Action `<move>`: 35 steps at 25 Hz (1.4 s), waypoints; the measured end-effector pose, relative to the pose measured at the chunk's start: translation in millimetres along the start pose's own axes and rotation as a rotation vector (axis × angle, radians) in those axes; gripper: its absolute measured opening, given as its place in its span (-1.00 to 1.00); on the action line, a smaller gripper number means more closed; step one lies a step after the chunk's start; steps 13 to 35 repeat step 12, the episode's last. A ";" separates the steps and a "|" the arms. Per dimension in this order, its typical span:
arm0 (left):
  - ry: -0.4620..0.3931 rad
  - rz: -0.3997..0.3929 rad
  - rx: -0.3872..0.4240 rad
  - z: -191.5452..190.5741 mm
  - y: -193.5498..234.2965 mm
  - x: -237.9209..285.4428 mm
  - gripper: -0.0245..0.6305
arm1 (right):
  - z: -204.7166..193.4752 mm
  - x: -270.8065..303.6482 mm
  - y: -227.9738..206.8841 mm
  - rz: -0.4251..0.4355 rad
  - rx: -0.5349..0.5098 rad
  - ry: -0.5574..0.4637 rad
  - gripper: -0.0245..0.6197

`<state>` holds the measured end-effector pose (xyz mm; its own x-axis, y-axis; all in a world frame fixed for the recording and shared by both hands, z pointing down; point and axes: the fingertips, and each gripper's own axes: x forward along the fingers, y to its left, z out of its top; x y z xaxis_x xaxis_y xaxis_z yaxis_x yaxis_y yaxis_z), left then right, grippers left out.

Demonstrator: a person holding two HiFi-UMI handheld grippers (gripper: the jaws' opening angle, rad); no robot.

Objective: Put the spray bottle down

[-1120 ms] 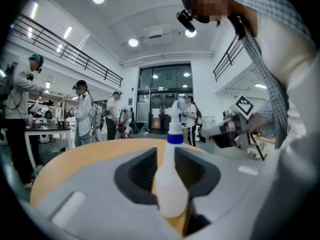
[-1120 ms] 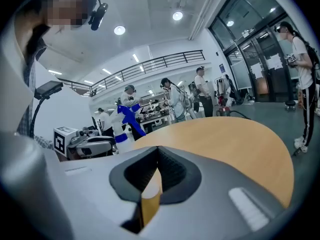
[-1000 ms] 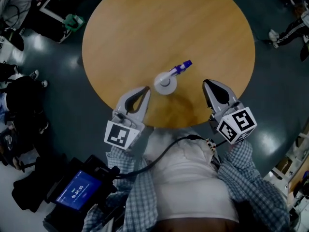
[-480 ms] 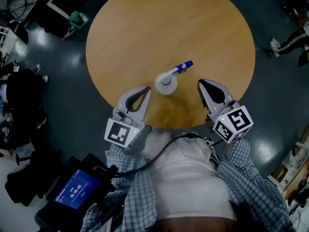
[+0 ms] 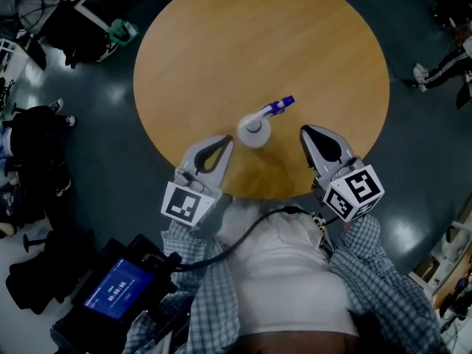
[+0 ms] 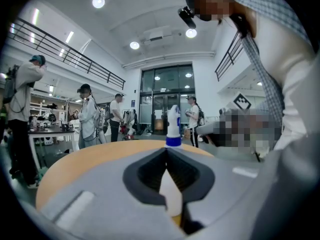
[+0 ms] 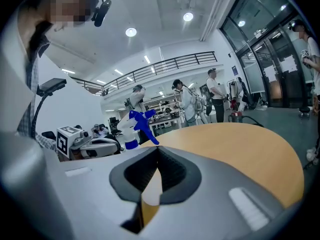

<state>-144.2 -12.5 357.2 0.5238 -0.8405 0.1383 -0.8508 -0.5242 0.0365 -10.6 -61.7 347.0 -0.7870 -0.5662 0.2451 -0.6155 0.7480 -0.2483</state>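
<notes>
A white spray bottle (image 5: 254, 130) with a blue nozzle stands upright on the round wooden table (image 5: 221, 43), near its front edge. Nothing holds it. My left gripper (image 5: 226, 141) sits to the bottle's left, jaws shut and empty. My right gripper (image 5: 304, 132) sits to the bottle's right, jaws also together with nothing in them. In the left gripper view the spray bottle (image 6: 173, 128) rises just past the jaw tips. In the right gripper view the spray bottle (image 7: 134, 128) shows left of the jaws, its blue trigger head pointing right.
Dark floor surrounds the table. Bags and gear (image 5: 29, 161) lie on the floor at the left. A handheld screen device (image 5: 114, 290) hangs at the person's left side. Several people (image 6: 87, 116) stand in the hall behind the table.
Both grippers have stayed beside the bottle; the view has shifted slightly, and the right gripper has edged a little toward the bottle.
</notes>
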 end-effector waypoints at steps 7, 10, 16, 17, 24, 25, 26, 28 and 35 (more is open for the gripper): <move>0.005 -0.005 -0.002 -0.5 -1.7 1.4 -0.93 | 0.5 -2.0 -1.1 -0.006 0.003 -0.004 -0.91; 0.006 -0.009 -0.001 -0.4 -2.6 2.4 -0.92 | 0.8 -2.9 -1.8 -0.007 0.002 -0.003 -0.91; 0.006 -0.011 -0.001 -0.3 -3.0 3.2 -0.92 | 0.9 -3.2 -2.4 -0.007 0.002 -0.003 -0.91; 0.006 -0.011 -0.001 -0.3 -3.0 3.2 -0.92 | 0.9 -3.2 -2.4 -0.007 0.002 -0.003 -0.91; 0.006 -0.011 -0.001 -0.3 -3.0 3.2 -0.92 | 0.9 -3.2 -2.4 -0.007 0.002 -0.003 -0.91; 0.006 -0.011 -0.001 -0.3 -3.0 3.2 -0.92 | 0.9 -3.2 -2.4 -0.007 0.002 -0.003 -0.91; 0.006 -0.011 -0.001 -0.3 -3.0 3.2 -0.92 | 0.9 -3.2 -2.4 -0.007 0.002 -0.003 -0.91; 0.006 -0.011 -0.001 -0.3 -3.0 3.2 -0.92 | 0.9 -3.2 -2.4 -0.007 0.002 -0.003 -0.91; 0.006 -0.011 -0.001 -0.3 -3.0 3.2 -0.92 | 0.9 -3.2 -2.4 -0.007 0.002 -0.003 -0.91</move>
